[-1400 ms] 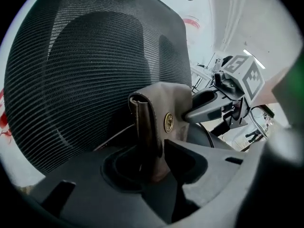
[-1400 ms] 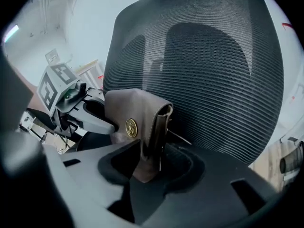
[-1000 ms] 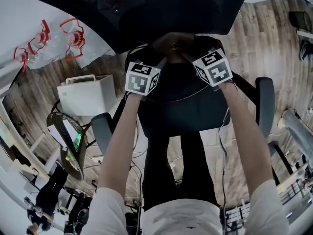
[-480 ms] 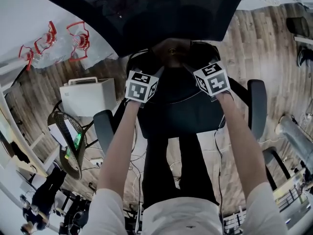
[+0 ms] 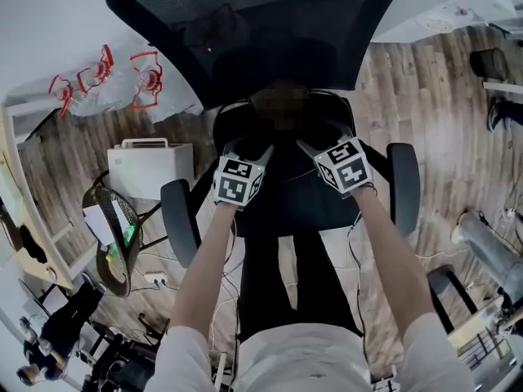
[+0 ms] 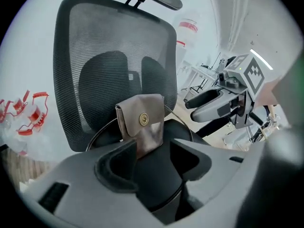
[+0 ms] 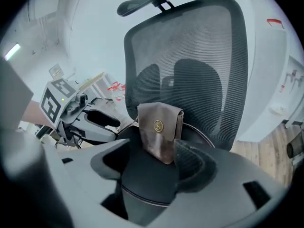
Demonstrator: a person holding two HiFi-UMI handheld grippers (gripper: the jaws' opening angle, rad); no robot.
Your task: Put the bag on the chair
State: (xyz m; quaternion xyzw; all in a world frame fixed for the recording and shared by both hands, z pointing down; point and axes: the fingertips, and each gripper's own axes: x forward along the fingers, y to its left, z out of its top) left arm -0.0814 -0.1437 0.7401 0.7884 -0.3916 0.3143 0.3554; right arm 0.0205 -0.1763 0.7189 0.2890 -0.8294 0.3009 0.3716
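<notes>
Bag (image 6: 141,121): stands upright at the rear of the chair (image 6: 114,42) seat, against the backrest.
Left gripper (image 6: 154,152), right gripper (image 7: 153,153): jaws spread, empty, over the seat front. The bag lies straight ahead of both, neither clearly nearer.

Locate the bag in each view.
Head view: bag, upper centre, blurred over.
Left gripper view: bag, centre.
Right gripper view: bag, centre.
Shared landmark: mesh backrest, right behind it.
</notes>
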